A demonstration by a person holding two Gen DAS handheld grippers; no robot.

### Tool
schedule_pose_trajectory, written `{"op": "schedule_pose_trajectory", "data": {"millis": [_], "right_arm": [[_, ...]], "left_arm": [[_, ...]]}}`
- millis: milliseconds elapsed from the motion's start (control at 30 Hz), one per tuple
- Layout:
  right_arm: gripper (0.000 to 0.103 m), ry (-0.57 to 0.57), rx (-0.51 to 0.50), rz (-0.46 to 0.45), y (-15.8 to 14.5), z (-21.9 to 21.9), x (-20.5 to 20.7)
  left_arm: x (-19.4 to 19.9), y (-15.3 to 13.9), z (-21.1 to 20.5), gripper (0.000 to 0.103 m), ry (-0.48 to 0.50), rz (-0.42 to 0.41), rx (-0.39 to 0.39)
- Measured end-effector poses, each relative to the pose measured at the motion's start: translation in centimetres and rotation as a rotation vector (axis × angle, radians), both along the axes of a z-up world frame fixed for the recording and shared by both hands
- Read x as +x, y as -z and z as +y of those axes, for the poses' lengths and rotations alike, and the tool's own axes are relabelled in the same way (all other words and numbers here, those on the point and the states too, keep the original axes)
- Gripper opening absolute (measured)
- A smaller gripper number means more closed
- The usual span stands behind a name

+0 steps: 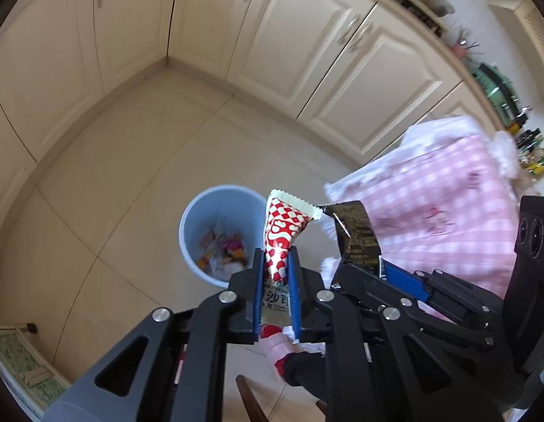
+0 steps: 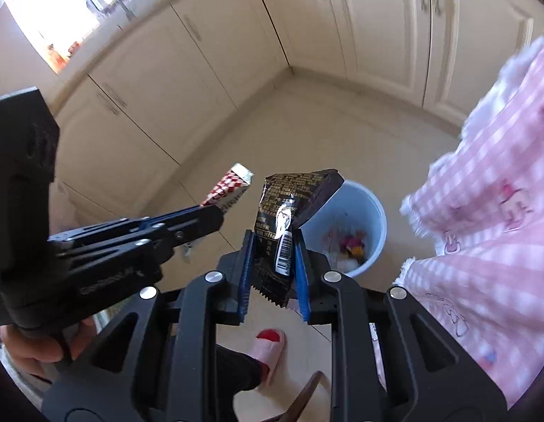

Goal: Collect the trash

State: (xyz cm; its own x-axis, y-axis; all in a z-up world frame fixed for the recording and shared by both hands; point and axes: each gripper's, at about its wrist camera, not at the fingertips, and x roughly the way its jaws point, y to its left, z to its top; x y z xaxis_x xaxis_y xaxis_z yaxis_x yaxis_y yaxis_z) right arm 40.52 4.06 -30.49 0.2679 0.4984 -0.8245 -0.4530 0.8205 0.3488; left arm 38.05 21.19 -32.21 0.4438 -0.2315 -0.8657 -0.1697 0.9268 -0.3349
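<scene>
Both held high over floor: left hand-held gripper (image 1: 276, 263) clamping upright red-white wrapper (image 1: 284, 232), right hand-held gripper (image 2: 273, 246) clamping black wrapper (image 2: 289, 204); blue bin (image 1: 215, 225) below-ahead, nearer left.

It was a home kitchen. Cream panelled cabinet doors (image 1: 345, 59) with metal handles ran along two walls above a beige tiled floor (image 1: 106, 193). A worktop (image 1: 482, 81) carried bottles and a green pot, and a pale blue plastic waste bin (image 2: 372, 211) stood on the tiles.
</scene>
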Motion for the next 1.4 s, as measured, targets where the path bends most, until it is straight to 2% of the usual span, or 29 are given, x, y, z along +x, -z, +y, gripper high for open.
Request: {"op": "schedule_pose_trajectory", "data": {"millis": [133,333,367,400,467,500,833,1000,1400], "right_arm": [[0.022,0.022,-0.03,0.016,1.8,-0.2,1.9],[0.022,0.064,-0.033,0.034,3.5,-1.2,3.9],[0.022,0.069,-0.032,0.036,3.8,-1.4,4.2],[0.022,0.072,-0.031,0.037,3.9,-1.5,4.3],[0.022,0.078,-0.029,0.044,4.1,-1.7,4.5],[0.022,0.08,-0.029,0.048,4.1,-1.8,4.6],[0.022,0.083,-0.027,0.065,5.1,-2.0,4.8],[0.016,0.068,-0.052,0.029,4.8,-1.0,4.7],[0.017,0.049,-0.043,0.03,4.3,0.0,4.4]], "left_arm": [[2.9,2.9,-0.1,0.012,0.002,0.053,-0.014],[6.5,3.8,-0.6,0.015,0.008,0.044,-0.025],[7.0,3.7,-0.7,0.021,0.005,0.035,-0.024],[7.4,3.6,-0.8,0.034,-0.003,0.032,-0.022],[7.6,3.5,-0.9,0.052,-0.015,0.023,-0.02],[7.4,3.4,-0.8,0.054,-0.029,0.012,-0.011],[5.6,5.6,1.2,0.054,-0.108,0.08,-0.034],[5.2,5.6,1.8,0.054,-0.12,0.078,-0.032],[3.6,5.5,3.4,0.054,-0.143,0.082,-0.031]]}}
